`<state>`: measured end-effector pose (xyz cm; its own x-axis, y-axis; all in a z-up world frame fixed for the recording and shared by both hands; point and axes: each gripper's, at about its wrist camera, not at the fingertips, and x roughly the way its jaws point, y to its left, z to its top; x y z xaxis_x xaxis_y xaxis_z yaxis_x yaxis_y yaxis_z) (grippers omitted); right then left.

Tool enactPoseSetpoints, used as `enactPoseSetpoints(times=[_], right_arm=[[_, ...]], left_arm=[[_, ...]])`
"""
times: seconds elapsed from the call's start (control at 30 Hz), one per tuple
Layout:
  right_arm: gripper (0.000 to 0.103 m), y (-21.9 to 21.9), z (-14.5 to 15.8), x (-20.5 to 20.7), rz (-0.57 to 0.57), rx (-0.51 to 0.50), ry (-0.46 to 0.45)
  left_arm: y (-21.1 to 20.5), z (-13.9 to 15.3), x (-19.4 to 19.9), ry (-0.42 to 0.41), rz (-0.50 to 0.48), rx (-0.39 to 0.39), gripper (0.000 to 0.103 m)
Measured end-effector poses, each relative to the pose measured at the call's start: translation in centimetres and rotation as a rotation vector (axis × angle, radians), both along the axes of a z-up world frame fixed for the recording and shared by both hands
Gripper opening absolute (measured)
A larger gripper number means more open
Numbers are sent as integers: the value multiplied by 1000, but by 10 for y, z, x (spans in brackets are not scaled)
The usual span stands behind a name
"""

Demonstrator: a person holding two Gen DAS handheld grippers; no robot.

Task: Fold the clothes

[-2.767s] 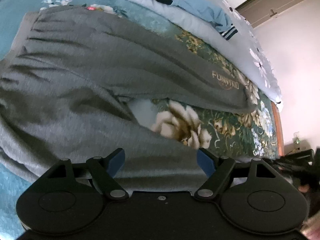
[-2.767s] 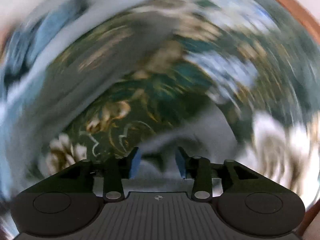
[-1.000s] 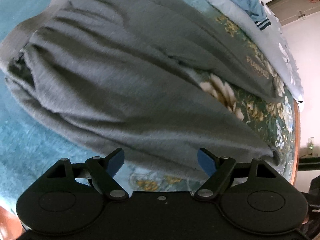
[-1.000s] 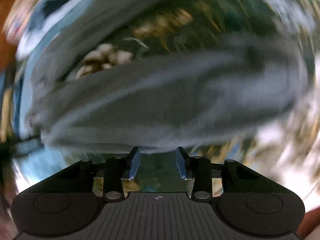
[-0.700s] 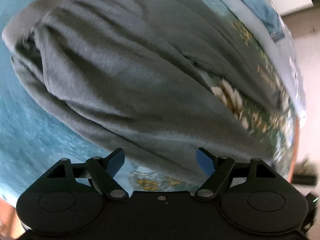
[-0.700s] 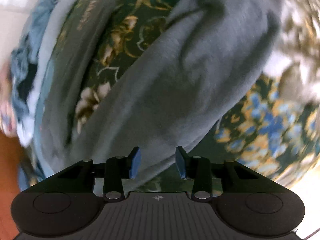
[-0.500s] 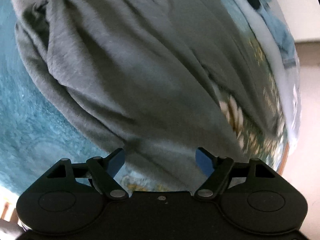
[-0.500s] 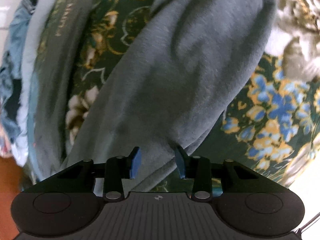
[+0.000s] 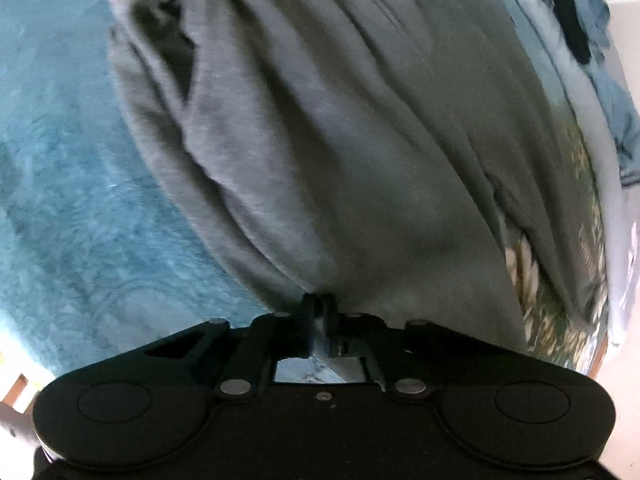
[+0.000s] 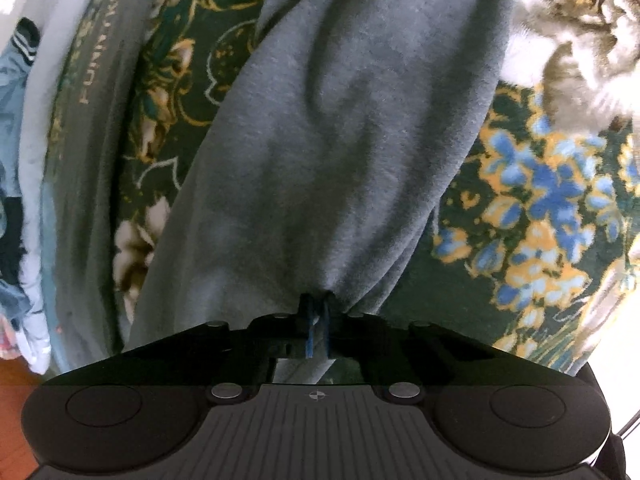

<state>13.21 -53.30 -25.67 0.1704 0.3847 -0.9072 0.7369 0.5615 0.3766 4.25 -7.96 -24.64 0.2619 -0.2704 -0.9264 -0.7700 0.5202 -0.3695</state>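
Grey sweatpants (image 9: 320,140) lie spread on a bed. In the left wrist view the waistband end is at the upper left and the legs run off to the right. My left gripper (image 9: 318,300) is shut on the near edge of the sweatpants, with the cloth bunched into its tips. In the right wrist view the near grey leg (image 10: 340,140) fills the middle and the far leg with gold lettering (image 10: 92,80) lies along the left. My right gripper (image 10: 318,300) is shut on the near edge of that leg, cloth puckered between its blue pads.
The bedspread is teal (image 9: 72,200) on the left and dark green with flowers (image 10: 540,208) on the right. A pale quilt with blue and black clothes (image 9: 592,40) lies along the far side. Wooden floor (image 10: 16,392) shows beyond the bed edge.
Both grippers sank onto the near edge of the sweatpants and went from open to shut on the cloth. Both views rolled as the hands turned.
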Motion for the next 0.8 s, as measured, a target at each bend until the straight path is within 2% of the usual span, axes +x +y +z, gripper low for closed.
enactPoseSetpoints(times=[0.13,0.2,0.27,0.47,0.53,0.6,0.8], right_arm=[[3,-3,11,-4,3,3,-25],[2,-7,14,-6,7,0,-28],[2,-12,16,-10,-1,1,-25],[0,-30,22,-27,-14,-21,-6],[0,-33,19,-30,-7,-22,-6],[1,-26,13,-32,3,-2,-14],[3,1,9,-18,46,57,-29]], left_arm=[[1,2,0,-9,-33,-86,3],[-1,3,0,-12,-50,-121,14],[-6,2,2,-12,-61,-136,40],[-24,-6,12,27,-111,-145,44],[-26,-10,13,29,-86,-158,45],[-25,-10,13,33,-54,-175,47],[-26,3,20,32,-82,-178,47]])
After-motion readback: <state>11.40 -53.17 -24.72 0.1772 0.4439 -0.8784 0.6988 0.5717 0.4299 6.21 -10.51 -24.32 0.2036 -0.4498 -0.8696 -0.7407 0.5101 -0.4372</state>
